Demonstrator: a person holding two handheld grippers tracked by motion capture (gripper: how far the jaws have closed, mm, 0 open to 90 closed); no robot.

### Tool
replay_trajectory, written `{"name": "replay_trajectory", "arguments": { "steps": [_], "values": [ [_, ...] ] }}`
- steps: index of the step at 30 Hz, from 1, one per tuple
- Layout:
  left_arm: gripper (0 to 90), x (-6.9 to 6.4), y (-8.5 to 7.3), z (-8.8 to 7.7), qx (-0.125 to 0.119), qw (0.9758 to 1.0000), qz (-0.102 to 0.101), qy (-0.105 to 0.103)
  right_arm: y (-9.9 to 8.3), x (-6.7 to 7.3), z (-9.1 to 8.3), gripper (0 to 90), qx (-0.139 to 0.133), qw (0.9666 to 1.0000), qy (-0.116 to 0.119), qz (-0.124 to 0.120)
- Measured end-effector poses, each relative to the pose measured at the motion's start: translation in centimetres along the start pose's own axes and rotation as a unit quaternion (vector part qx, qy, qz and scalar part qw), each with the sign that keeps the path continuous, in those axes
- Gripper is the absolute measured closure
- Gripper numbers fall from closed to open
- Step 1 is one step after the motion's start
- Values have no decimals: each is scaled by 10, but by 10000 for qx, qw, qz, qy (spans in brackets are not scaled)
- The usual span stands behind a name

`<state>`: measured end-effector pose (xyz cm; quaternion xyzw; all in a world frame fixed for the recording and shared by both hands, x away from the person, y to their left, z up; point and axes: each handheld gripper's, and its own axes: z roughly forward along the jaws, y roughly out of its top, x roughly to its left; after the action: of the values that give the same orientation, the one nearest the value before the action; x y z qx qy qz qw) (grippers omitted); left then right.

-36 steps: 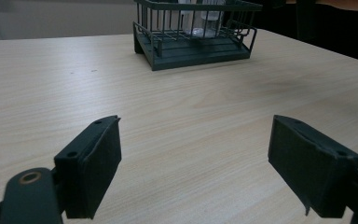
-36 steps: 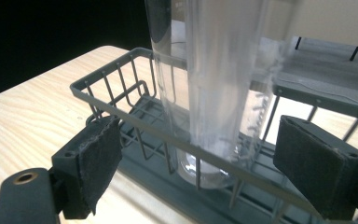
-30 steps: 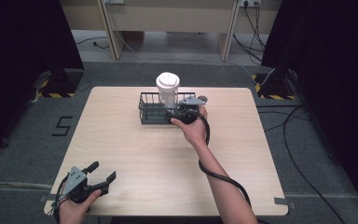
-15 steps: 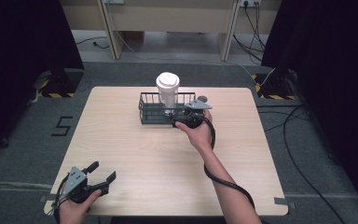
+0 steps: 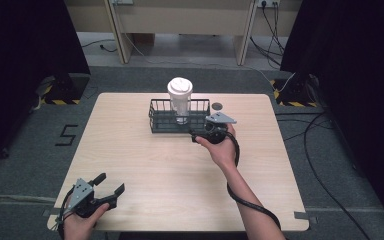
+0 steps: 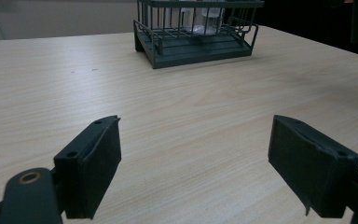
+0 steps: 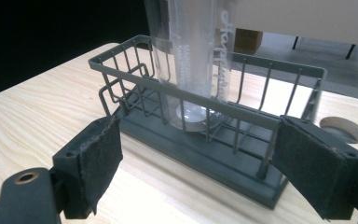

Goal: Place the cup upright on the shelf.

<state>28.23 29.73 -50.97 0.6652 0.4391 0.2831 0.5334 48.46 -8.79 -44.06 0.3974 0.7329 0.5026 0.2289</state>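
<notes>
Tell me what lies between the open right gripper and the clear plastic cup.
In the right gripper view, the near wall of the dark wire basket lies between the right gripper and the clear plastic cup.

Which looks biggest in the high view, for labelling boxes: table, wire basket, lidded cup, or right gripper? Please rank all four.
1. table, by far
2. wire basket
3. lidded cup and right gripper: they look about alike, and the gripper is partly covered by the hand, so I will not rank them.

Each black claw (image 5: 204,134) carries a grey three-cornered plate, felt-faced square pads (image 7: 103,154), and a thick trailing black cable.
</notes>
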Motion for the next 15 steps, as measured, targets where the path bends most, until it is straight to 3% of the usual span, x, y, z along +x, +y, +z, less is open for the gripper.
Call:
{"name": "replay_trajectory", "arguments": {
  "steps": [15],
  "values": [
    [165,0,0,0,18,10000,18,25,-19,-9,-30,164,31,10000,-53,15]
  ]
}}
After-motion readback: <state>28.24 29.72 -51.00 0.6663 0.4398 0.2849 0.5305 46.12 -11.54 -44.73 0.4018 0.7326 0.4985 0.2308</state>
